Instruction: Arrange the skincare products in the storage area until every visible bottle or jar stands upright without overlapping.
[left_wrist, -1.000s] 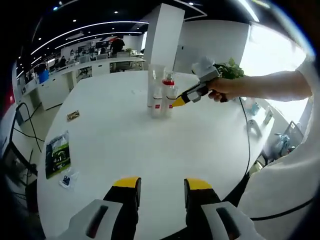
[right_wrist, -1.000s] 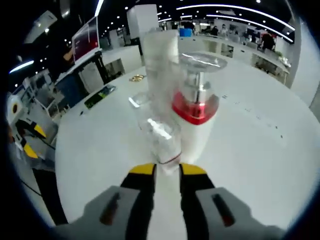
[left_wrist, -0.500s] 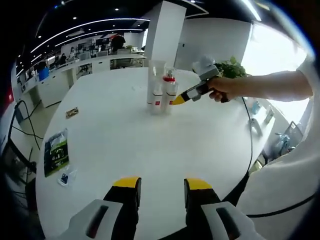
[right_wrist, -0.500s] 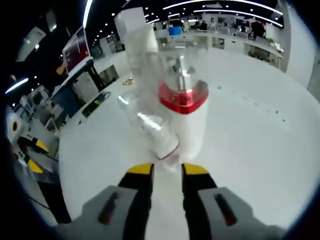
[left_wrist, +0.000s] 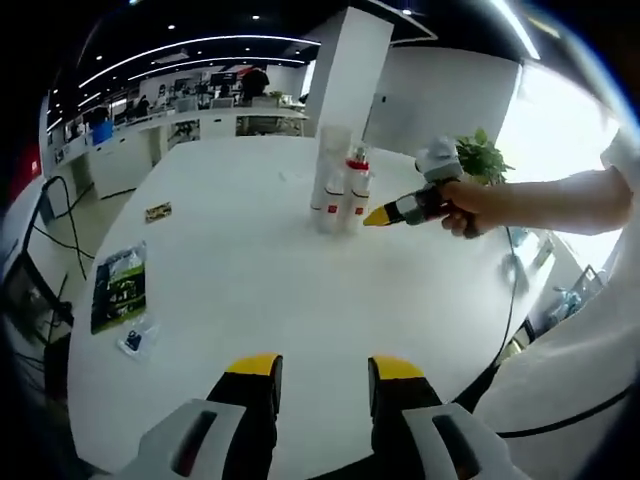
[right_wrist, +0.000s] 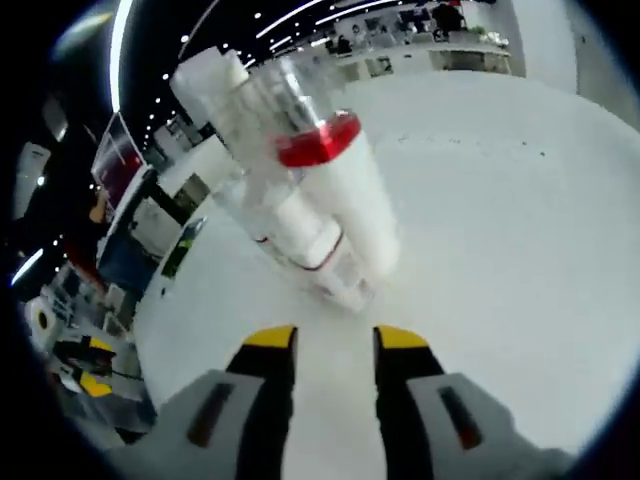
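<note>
Since a second ago, my right gripper (right_wrist: 325, 340) backed off bottles (right_wrist: 300, 215); jaws now slightly wider, holding nothing. Bottles: tight cluster, red-collared pump bottle (left_wrist: 357, 185) among clear ones, upright near far side of white table (left_wrist: 250, 290). Right gripper (left_wrist: 372, 216) just beside cluster. Left gripper (left_wrist: 322, 372) parted, empty, low over near edge. Judged step: release and check. Next: confirm no bottles overlap, re-space if touching. Packet (left_wrist: 119, 287) at table's left.

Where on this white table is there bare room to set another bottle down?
The broad stretch of table between the left claw and the bottle cluster is bare, bordered on one side by the green packet and small sachet. The surface beyond the cluster looks free too. It is crowded right at the cluster, where the right claw hovers.
</note>
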